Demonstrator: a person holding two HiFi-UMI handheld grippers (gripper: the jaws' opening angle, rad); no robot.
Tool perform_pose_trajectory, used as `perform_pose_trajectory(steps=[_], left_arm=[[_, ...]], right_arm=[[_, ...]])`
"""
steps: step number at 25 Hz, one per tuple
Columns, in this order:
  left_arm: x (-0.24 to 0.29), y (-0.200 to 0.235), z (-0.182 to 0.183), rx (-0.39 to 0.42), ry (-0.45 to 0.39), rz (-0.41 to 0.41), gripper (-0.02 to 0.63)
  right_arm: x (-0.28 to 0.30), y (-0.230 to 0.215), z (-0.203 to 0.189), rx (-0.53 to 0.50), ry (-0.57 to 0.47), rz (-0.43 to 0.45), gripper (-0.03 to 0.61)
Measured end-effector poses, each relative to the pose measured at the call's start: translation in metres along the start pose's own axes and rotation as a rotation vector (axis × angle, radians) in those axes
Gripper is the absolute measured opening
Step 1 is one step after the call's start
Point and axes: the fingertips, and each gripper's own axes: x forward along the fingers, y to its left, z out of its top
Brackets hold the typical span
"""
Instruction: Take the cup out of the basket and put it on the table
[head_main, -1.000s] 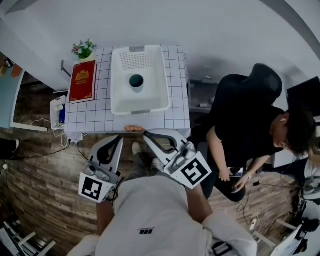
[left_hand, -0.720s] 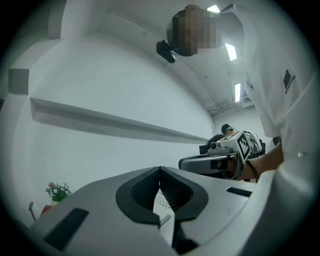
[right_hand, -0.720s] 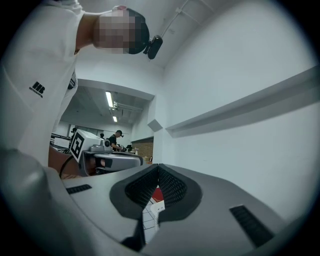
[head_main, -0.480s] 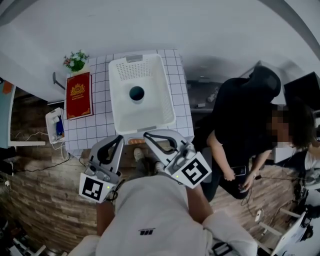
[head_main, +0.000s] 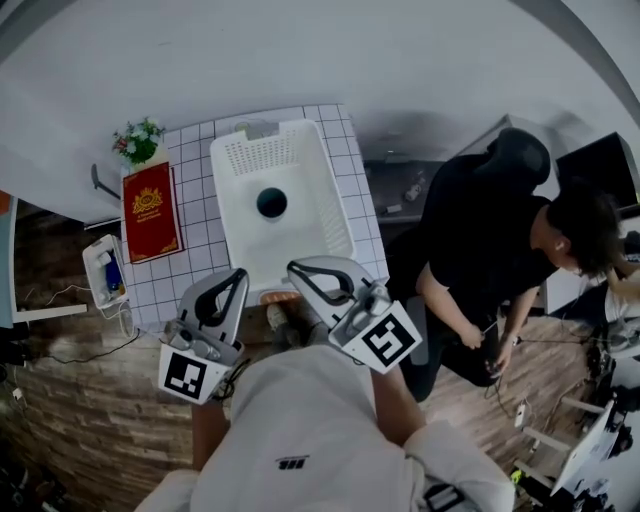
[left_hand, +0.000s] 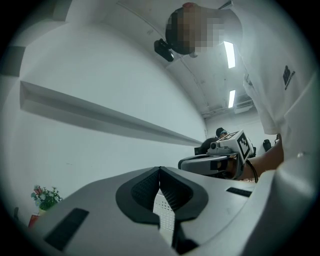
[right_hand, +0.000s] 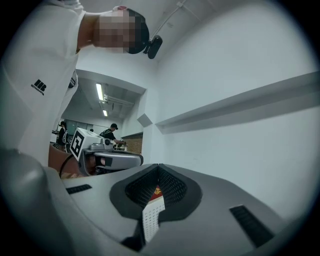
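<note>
Looking down in the head view, the cup (head_main: 271, 202) sits inside the white basket (head_main: 300, 238), about mid-floor, and shows up as a dark circle from above. The basket is on the table (head_main: 195, 268) with the grid cloth. A red book (head_main: 150, 212) lies just left of it, and there's a little bunch of flowers (head_main: 138, 142) at the corner behind the book. Both grippers are at the near edge of the table, side by side and well short of the cup. The left gripper (head_main: 238, 276) has its jaws pressed together with nothing between them. Same deal for the right gripper (head_main: 294, 269): pads together, empty. Off to the right, a person in black (head_main: 480, 240) is hunched over something in their hands.
</note>
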Motion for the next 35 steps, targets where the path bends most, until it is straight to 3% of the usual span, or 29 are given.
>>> perform_pose_trajectory(steps=[6,18,29,31,35], left_arm=[[0.012,0.015,-0.003,-0.013,0.005,-0.004,0.011],[0.047,0.043,-0.016,-0.023,0.034,0.067,0.011],[0.066,0.064,-0.032,-0.046,0.051,0.077,0.011],[0.069,0.067,-0.034,-0.050,0.055,0.077,0.011],[0.074,0.070,-0.036,-0.054,0.058,0.077,0.011]], right_arm=[[0.010,-0.017,-0.002,-0.004,0.012,-0.014,0.012],[0.033,-0.059,-0.011,0.014,0.007,0.059,0.012],[0.050,-0.081,-0.026,0.022,0.028,0.070,0.012],[0.051,-0.083,-0.035,0.010,0.063,0.087,0.012],[0.049,-0.088,-0.067,-0.074,0.244,0.147,0.012]])
